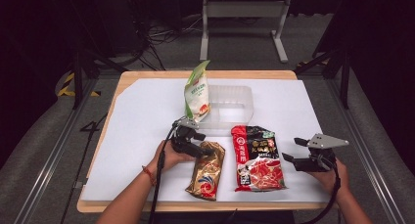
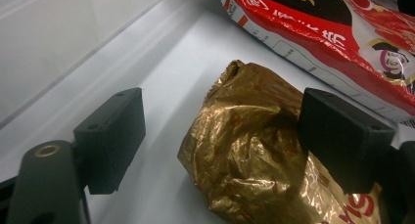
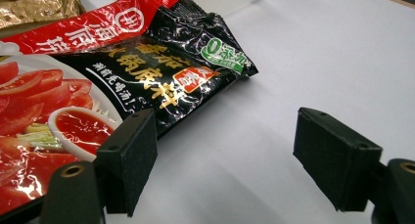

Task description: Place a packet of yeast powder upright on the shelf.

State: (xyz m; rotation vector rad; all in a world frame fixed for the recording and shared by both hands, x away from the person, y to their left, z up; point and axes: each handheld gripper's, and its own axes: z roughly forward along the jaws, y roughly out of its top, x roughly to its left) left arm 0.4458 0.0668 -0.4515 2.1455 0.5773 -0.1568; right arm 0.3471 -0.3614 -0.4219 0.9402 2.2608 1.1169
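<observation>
left gripper (image 2: pixel 220 131) jaws wide over gold pouch (image 2: pixel 254 150) top – right gripper (image 3: pixel 235 150) wide, empty, beside red-black packet (image 3: pixel 98 72)

We see the crinkled gold foil packet (image 2: pixel 254 150) cut off by the bottom edge of the left gripper view, its far side hidden behind a black jaw. The glossy red-and-black sauce pouch (image 3: pixel 88 87) runs off the left edge of the right gripper view. The standing white-and-green bag (image 1: pixel 196 92) hides part of the clear plastic tray (image 1: pixel 235 106); its print is too small to read.
</observation>
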